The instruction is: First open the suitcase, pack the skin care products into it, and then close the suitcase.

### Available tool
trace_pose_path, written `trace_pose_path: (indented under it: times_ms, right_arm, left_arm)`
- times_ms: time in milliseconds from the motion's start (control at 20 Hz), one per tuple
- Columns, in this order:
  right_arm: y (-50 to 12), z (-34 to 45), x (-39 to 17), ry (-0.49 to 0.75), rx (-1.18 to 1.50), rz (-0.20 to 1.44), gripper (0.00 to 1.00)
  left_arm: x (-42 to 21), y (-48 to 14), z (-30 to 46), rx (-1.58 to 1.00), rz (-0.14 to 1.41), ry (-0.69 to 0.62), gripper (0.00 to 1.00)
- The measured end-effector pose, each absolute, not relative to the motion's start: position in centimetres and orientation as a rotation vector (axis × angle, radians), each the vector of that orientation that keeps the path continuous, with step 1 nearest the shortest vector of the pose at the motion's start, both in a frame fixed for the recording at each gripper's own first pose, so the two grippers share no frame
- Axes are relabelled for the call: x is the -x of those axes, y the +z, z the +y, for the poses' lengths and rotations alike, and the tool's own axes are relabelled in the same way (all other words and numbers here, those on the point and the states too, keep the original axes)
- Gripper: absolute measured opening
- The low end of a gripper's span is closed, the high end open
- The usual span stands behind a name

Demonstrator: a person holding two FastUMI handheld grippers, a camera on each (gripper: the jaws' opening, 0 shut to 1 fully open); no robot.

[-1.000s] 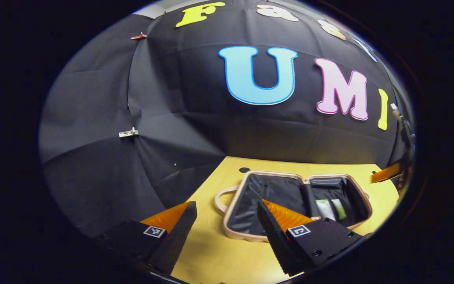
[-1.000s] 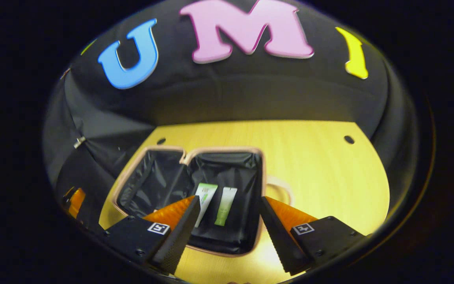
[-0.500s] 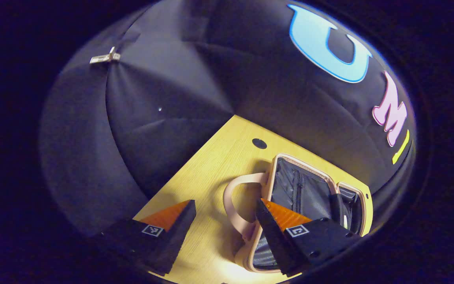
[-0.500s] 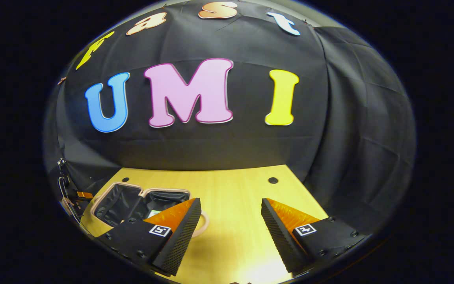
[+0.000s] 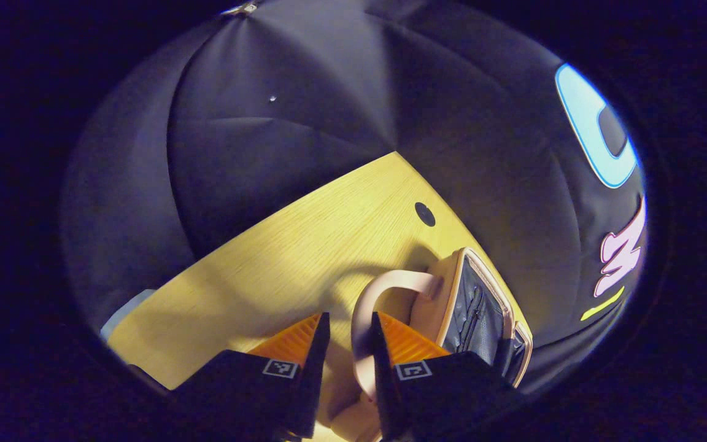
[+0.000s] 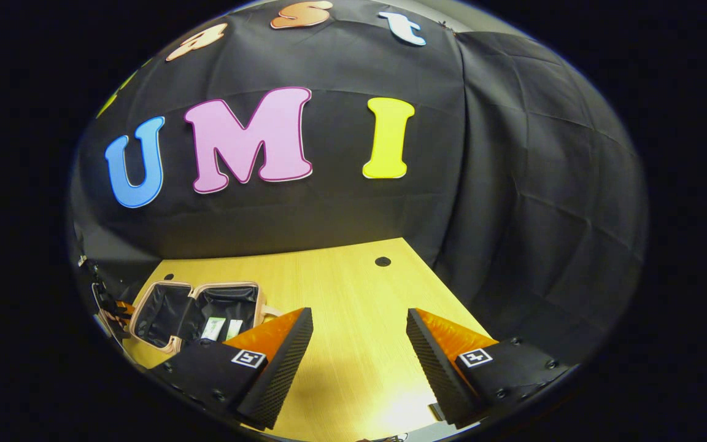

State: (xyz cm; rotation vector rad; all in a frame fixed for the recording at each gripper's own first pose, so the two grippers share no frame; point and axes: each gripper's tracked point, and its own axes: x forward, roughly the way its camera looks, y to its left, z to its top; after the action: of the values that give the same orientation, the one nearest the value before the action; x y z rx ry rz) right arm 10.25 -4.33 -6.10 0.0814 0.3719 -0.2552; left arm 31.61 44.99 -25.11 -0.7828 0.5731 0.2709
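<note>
The pink suitcase point(image 5: 436, 307) lies open on the wooden table point(image 5: 304, 258), with its dark lining seen edge-on. Its looped handle point(image 5: 363, 307) runs between the fingers of my left gripper point(image 5: 348, 319). The jaws have narrowed around it: the right finger touches the strap and a thin gap is left at the left finger. In the right gripper view the suitcase point(image 6: 145, 307) sits far left, both halves flat, with two pale tubes point(image 6: 213, 328) in the right half. My right gripper point(image 6: 359, 319) hangs open over bare table, well to the right of the case.
Round holes mark the tabletop point(image 5: 425, 213) point(image 6: 382, 261). Black cloth walls close in behind and on both sides. The table's left edge point(image 5: 145, 301) runs close to my left gripper. Bare wood point(image 6: 353, 288) stretches between the suitcase and the right wall.
My left gripper swung left and down to the suitcase handle and its jaws narrowed around the strap. My right gripper drew back and to the right, away from the case, staying open.
</note>
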Motion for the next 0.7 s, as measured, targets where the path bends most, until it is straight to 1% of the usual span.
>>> trace_pose_path:
  times_ms: [50,100,200,300,450,500,550,700]
  right_arm:
    - [-6.3,-4.7,-10.3,-0.263,-0.074,0.374,0.97]
    - [-6.5,-4.9,-10.2,-0.262,-0.076,0.384,0.97]
    - [-6.7,-4.7,-10.1,-0.253,-0.096,0.396,0.98]
    - [-6.9,-5.1,-9.9,-0.253,-0.102,0.392,0.98]
    - [-7.9,-5.6,-9.9,-0.237,-0.119,0.402,0.97]
    - [-8.4,-5.8,-10.1,-0.230,-0.135,0.409,0.97]
    - [-9.1,-6.2,-10.3,-0.229,-0.154,0.422,0.97]
    - [-10.3,-7.2,-11.7,-0.210,-0.200,0.441,0.97]
  left_arm:
    - [-31.6,-24.9,45.0,0.790,0.571,0.281,0.37]
    - [-31.3,-24.4,45.2,0.773,0.568,0.287,0.22]
    - [-31.5,-23.4,45.1,0.705,0.549,0.294,0.17]
    - [-31.2,-21.5,44.5,0.590,0.543,0.312,0.12]
    - [-30.4,-16.7,44.4,0.439,0.465,0.332,0.08]
    - [-29.9,-14.6,44.0,0.415,0.436,0.329,0.04]
    - [-29.1,-12.3,43.5,0.394,0.409,0.319,0.07]
    - [-25.9,-4.8,40.8,0.355,0.337,0.275,0.07]
